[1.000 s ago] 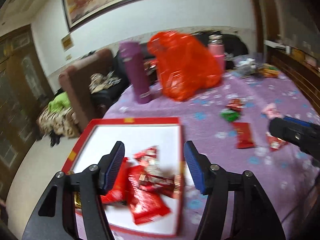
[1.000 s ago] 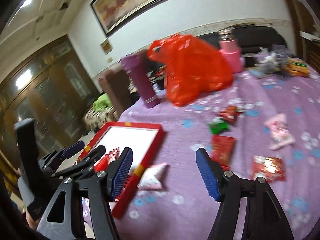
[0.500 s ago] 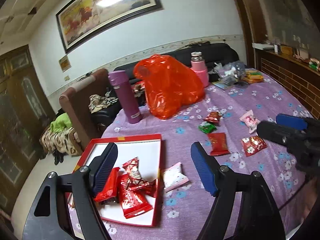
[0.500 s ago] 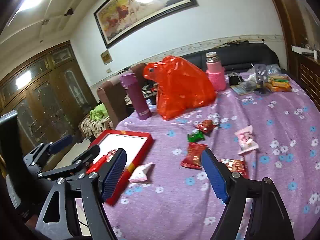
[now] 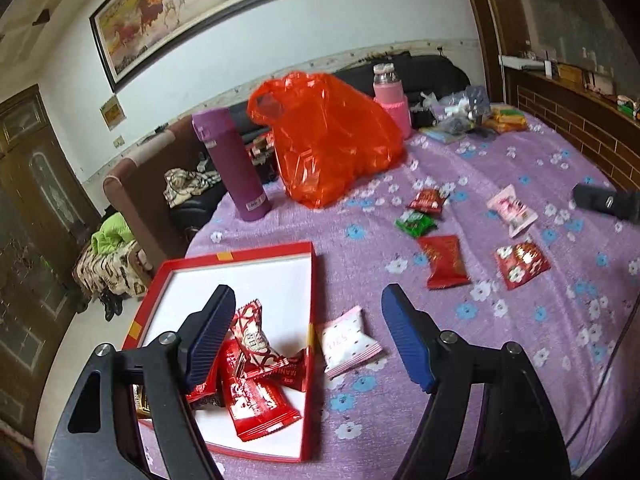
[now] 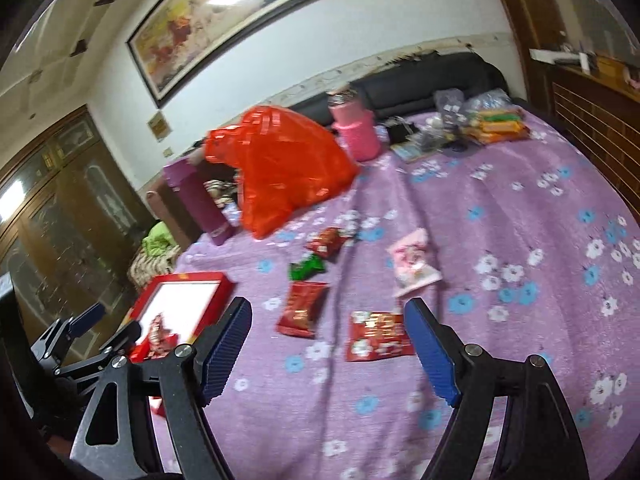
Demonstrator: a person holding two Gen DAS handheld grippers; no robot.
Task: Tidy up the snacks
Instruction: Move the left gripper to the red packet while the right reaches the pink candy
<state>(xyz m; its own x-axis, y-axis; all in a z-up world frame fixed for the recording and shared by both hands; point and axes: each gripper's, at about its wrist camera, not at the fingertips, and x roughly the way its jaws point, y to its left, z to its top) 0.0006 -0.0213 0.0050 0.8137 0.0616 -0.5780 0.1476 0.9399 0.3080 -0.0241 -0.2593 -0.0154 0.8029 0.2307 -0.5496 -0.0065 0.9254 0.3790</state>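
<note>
- The purple flowered tablecloth (image 5: 500, 152), soft and faintly wrinkled, covers the whole table, and the job reads as midway: some snacks boxed, several loose.
- The crinkly orange plastic bag (image 5: 332, 140) slumps at the far side, between a tall purple flask (image 5: 236, 164) and a pink bottle (image 5: 392, 96).
- The red box (image 5: 240, 254), shallow and rigid with a white floor, sits at the near-left edge of the table; a pile of glossy red packets (image 5: 256, 392) lies in its near end.
- Left gripper (image 5: 308, 332) hovers over the box's right rim, fingers spread wide, pinching nothing.
- Right gripper (image 6: 328, 344) hangs over the open cloth, fingers likewise splayed and empty.
- Loose on the cloth, well apart from the box: a flat red packet (image 6: 302, 310), a red flowered packet (image 6: 378, 336), a pink pillow packet (image 6: 412, 268), a small green one (image 6: 306, 268) and a small red one (image 6: 326, 240).
- A white-and-pink packet (image 5: 348, 340) lies just beside the box's right wall, outside it.
- Next move, I judge: the right gripper drops onto the red flowered packet nearest its fingers; thin foil lying flat calls for a low pinch at an edge.
</note>
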